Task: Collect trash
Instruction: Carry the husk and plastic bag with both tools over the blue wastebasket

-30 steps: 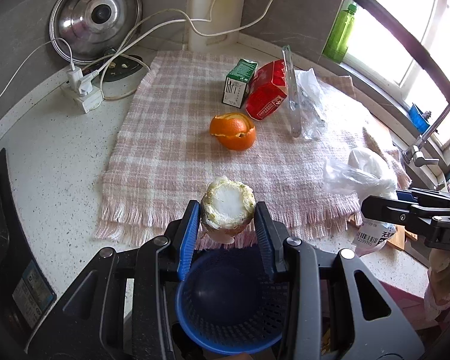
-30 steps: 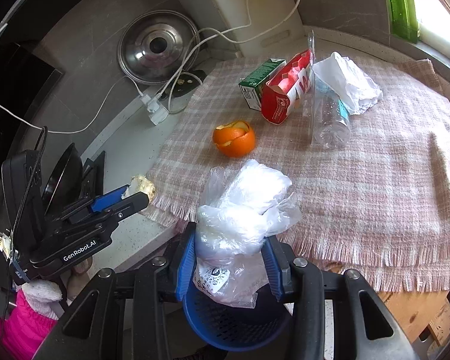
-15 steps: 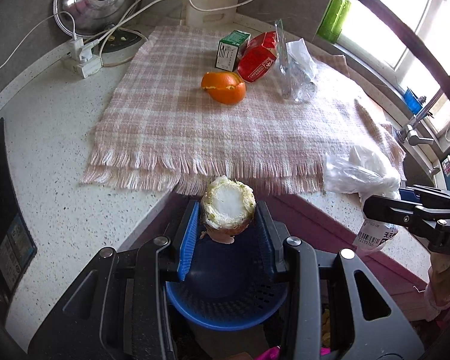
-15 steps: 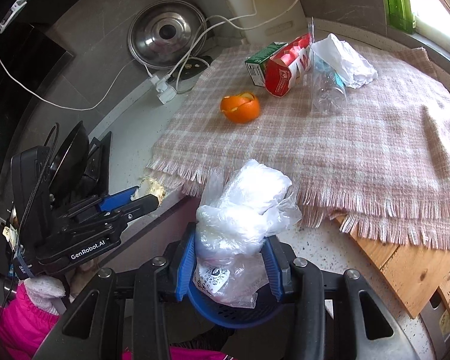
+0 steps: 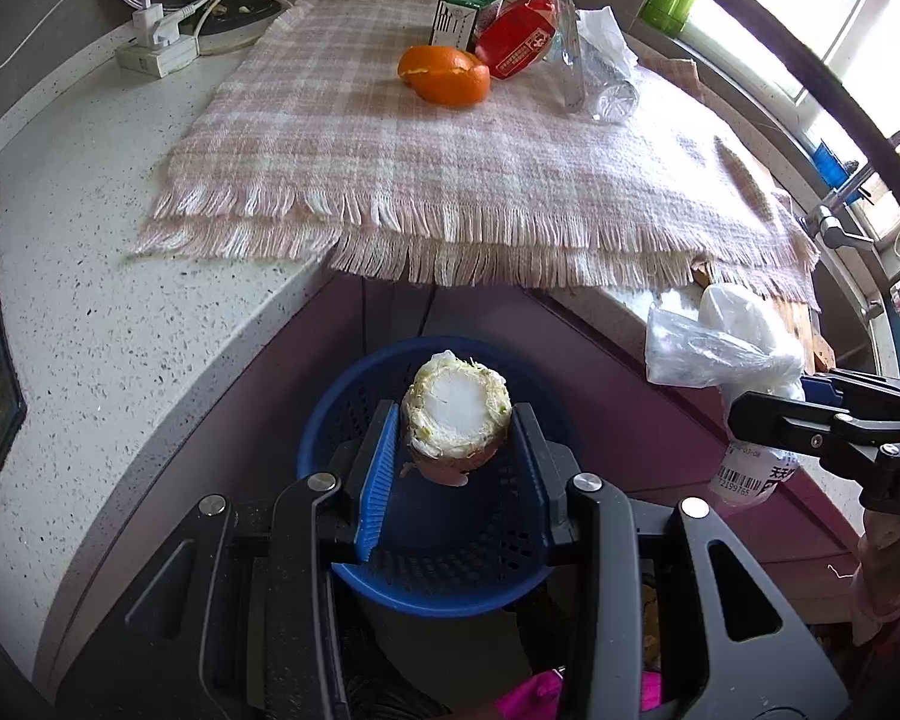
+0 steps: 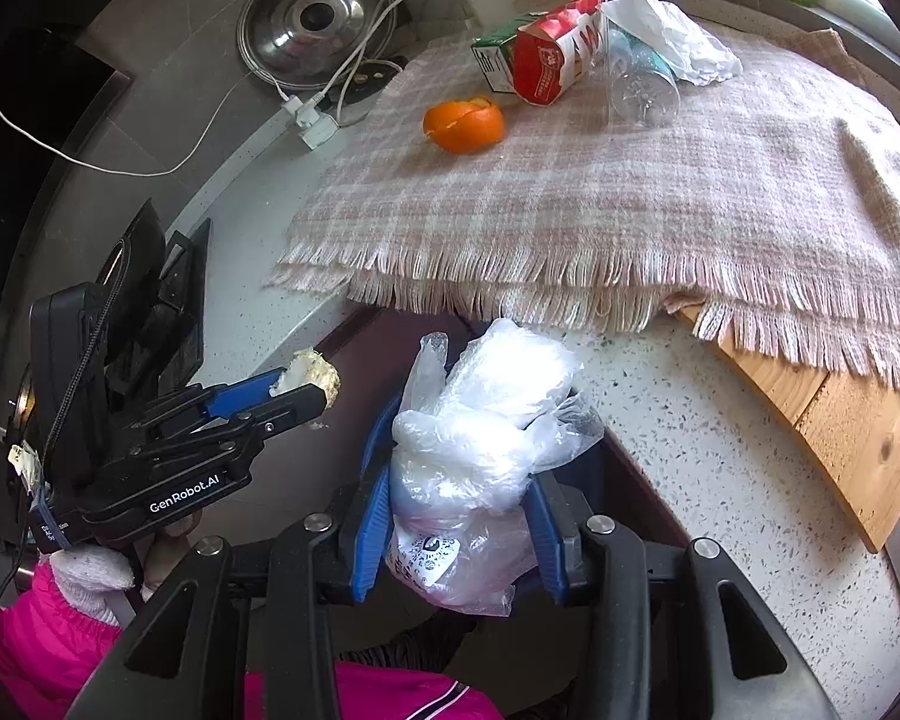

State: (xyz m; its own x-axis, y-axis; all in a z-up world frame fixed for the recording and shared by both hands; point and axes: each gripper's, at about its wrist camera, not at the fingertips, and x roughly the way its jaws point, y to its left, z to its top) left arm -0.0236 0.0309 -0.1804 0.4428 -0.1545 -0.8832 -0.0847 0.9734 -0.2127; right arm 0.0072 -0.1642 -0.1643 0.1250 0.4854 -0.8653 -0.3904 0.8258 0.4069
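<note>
while the left hand-held gripper point(image 5: 456, 441) is clenched on a pale cabbage stump point(image 5: 455, 414), it hangs directly above a blue basket point(image 5: 354, 582) that sits below the near edge of the worktop point(image 5: 90, 324); to the right, the right hand-held gripper point(image 6: 459, 516) is clenched on a crumpled plastic bag point(image 6: 480, 420), held just off the worktop's near edge. on the worktop lies a pink plaid cloth point(image 5: 450, 180), and at its far side rest an orange peel point(image 5: 447, 75), a green carton point(image 5: 465, 15), a red carton point(image 5: 519, 51), a clear plastic bottle point(image 5: 609, 90) and a white tissue point(image 6: 672, 36), all close together, well apart from both grippers
</note>
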